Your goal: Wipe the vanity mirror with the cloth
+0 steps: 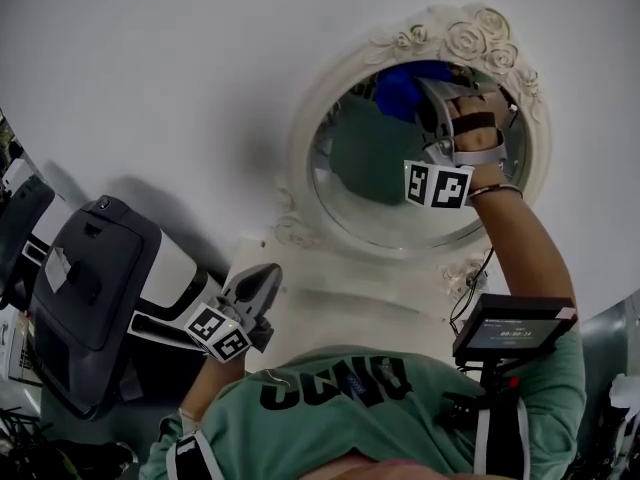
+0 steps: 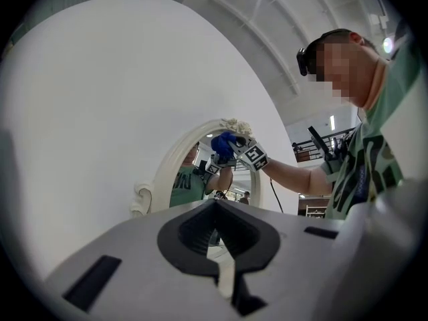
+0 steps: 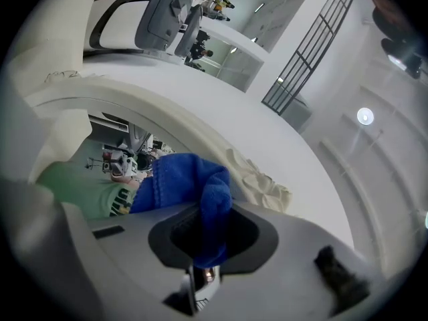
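Observation:
A round vanity mirror (image 1: pixel 375 183) in an ornate white frame (image 1: pixel 450 33) hangs on the white wall. My right gripper (image 1: pixel 428 96) is raised to the top of the glass and is shut on a blue cloth (image 1: pixel 400 88), which presses against the mirror. In the right gripper view the cloth (image 3: pixel 194 186) bulges out of the closed jaws, with the glass (image 3: pixel 80 146) and the carved frame (image 3: pixel 264 182) just beyond. My left gripper (image 1: pixel 262 280) hangs low, left of the mirror, shut and empty. It (image 2: pixel 217 204) points at the mirror (image 2: pixel 231 182), the cloth (image 2: pixel 223 144) far ahead.
A black and white office chair (image 1: pixel 95 288) stands at the left, close to my left gripper. A white ledge (image 1: pixel 330 288) runs below the mirror. A small screen (image 1: pixel 515 328) is mounted on the person's chest rig at the lower right.

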The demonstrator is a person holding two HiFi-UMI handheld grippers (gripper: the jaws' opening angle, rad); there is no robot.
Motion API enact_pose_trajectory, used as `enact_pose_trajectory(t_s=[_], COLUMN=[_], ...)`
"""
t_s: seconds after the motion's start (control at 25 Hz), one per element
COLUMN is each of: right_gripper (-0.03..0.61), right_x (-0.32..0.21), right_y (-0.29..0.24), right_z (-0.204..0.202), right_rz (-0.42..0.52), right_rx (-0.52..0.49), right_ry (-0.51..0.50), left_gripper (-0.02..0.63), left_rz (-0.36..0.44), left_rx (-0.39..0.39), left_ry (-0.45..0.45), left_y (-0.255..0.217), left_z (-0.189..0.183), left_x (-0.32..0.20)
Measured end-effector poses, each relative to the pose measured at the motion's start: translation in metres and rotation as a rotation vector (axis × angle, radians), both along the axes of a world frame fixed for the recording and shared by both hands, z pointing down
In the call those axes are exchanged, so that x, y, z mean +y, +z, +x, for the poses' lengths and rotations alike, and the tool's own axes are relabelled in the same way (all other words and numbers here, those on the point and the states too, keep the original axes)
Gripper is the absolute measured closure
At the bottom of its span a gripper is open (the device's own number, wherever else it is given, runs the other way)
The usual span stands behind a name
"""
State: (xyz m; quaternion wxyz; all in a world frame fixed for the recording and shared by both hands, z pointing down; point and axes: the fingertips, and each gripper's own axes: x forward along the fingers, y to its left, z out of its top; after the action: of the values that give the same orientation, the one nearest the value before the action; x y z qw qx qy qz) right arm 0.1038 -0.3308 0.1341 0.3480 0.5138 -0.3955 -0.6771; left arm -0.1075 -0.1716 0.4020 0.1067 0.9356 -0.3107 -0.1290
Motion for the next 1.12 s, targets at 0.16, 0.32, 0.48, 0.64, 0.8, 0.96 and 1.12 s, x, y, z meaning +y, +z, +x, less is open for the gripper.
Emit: enact_pose_trajectory(t_s=[0.16, 0.32, 0.48, 0.64, 0.8, 0.96, 1.12], right_gripper=[0.531, 0.531, 0.531, 0.531, 0.534, 0.534, 0.531], right_x=[0.003, -0.003, -0.008, -0.001, -0.007, -0.005, 0.001], right_y=[0.061, 0.145, 0.263, 0.405, 0.481, 0.485, 0.48], right_z=[-0.003, -0.009, -0.011, -0.016, -0.012, -0.015, -0.02], right_rz=[-0.062, -0.137, -0.284, -0.483, -0.569, -0.613, -0.694], right_rx=[0.023, 0.052, 0.057, 0.062, 0.035, 0.019, 0.049], right_ry=[-0.019, -0.038, -0.059, -0.056, -0.031, -0.018, -0.023], left_gripper=[0.604, 0.604, 0.604, 0.604, 0.604, 0.604, 0.604], left_rz=[-0.047, -0.094, -0.163, -0.272, -0.322, -0.331, -0.273], left_rx=[-0.022, -0.036, -0.063, -0.105, -0.131, -0.138, -0.121], left_ry=[0.01, 0.017, 0.035, 0.041, 0.043, 0.048, 0.057], left_y=[0.013, 0.029, 0.056, 0.093, 0.12, 0.125, 0.099], left_z=[0.002, 0.008, 0.018, 0.012, 0.008, 0.004, 0.007], left_x=[0.006, 0.0, -0.004, 0.007, 0.006, 0.013, 0.017])
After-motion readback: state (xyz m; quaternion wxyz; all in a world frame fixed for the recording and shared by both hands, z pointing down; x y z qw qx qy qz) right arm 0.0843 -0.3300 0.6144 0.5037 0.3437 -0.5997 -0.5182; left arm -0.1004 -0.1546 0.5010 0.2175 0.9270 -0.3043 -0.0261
